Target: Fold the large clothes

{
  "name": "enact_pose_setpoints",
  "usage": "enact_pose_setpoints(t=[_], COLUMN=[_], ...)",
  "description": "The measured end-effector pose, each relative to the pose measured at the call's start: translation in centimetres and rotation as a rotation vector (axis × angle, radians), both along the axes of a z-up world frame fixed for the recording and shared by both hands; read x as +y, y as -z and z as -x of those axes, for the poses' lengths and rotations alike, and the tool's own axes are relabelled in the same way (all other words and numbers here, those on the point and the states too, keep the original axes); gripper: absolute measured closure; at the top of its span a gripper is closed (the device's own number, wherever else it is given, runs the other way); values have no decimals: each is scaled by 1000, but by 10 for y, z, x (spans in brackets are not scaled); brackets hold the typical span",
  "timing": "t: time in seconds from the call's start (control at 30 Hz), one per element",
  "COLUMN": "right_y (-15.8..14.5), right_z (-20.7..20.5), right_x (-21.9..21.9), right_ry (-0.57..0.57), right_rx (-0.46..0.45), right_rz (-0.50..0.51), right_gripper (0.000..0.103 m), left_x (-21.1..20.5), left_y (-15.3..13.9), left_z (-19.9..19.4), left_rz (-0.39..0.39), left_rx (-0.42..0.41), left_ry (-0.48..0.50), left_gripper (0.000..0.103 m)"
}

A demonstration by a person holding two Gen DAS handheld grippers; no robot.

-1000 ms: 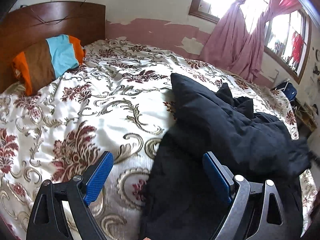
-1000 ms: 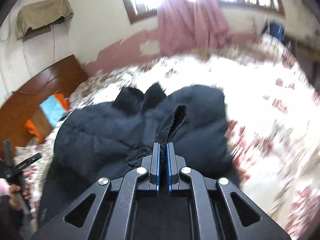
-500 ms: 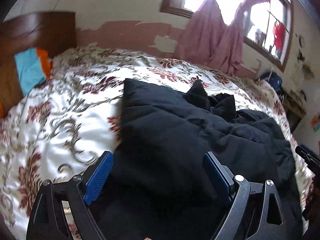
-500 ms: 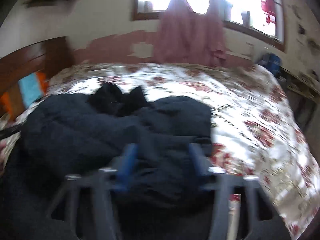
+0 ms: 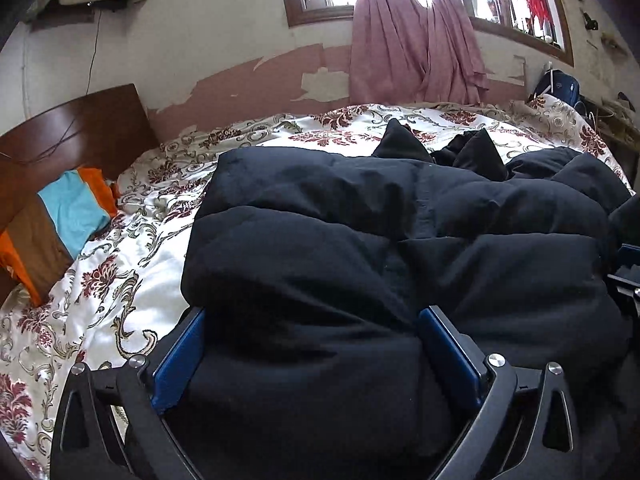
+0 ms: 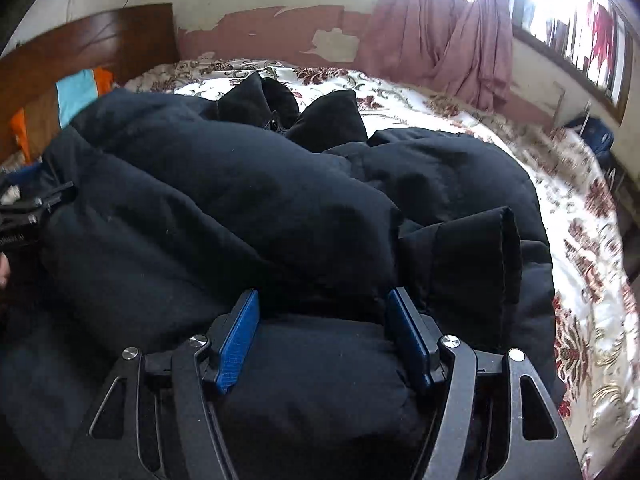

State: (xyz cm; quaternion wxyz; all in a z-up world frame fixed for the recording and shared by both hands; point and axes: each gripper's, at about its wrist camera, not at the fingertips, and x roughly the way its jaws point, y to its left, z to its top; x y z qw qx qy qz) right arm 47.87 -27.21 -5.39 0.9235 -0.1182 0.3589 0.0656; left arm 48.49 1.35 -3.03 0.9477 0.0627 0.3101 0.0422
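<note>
Around: a striped pillow [image 5: 60, 224] leans on the wooden headboard [image 5: 72, 128]; pink curtains [image 5: 416, 40] hang at the window.
Bed: your black coat [image 5: 360, 240] lies heaped across the floral bedspread [image 5: 120, 280], one cuff [image 6: 500, 252] folded on top.
Left gripper [image 5: 316, 348]: tilted down, jaws just widened, a thick fold of coat bulging between them, not pinched.
Right gripper [image 6: 324, 336]: tilted down, jaws just parted, coat between them, ungripped.

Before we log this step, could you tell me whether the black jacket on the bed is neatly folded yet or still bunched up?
Partly folded, not neat: the black jacket lies doubled over in puffy rolls on the bedspread, one sleeve cuff sticking out.
</note>
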Motion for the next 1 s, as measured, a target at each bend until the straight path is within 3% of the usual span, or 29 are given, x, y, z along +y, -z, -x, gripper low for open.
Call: enact_pose_setpoints(t=[0.23, 0.33, 0.43, 0.53, 0.63, 0.77, 0.9, 1.0], right_y=[4, 1, -10, -29, -54, -84, -95, -99], right_z=[12, 13, 12, 11, 6, -23, -84, -135], right_x=[0, -2, -7, -10, -16, -16, -14, -20], right_ry=[0, -14, -66, -94, -111, -103, -24, 57], right_rx=[-25, -31, 22, 83, 121, 148, 149, 149], right_rz=[-4, -19, -82, -93, -146, -173, -157, -222], right_gripper=[42, 37, 28, 28, 27, 23, 23, 23], left_x=[-2, 5, 12, 19, 28, 33, 21, 14], left_y=[6, 2, -12, -27, -45, -69, -81, -78], left_z=[0, 1, -5, -15, -28, -60, -119, -165], left_rz=[-19, 25, 45, 64, 93, 102, 64, 104], left_rx=[-6, 8, 121, 250, 313, 291, 267, 280], left_ry=[-3, 15, 55, 90, 97, 94, 97, 95], left_gripper=[0, 0, 0, 0, 0, 0, 0, 0])
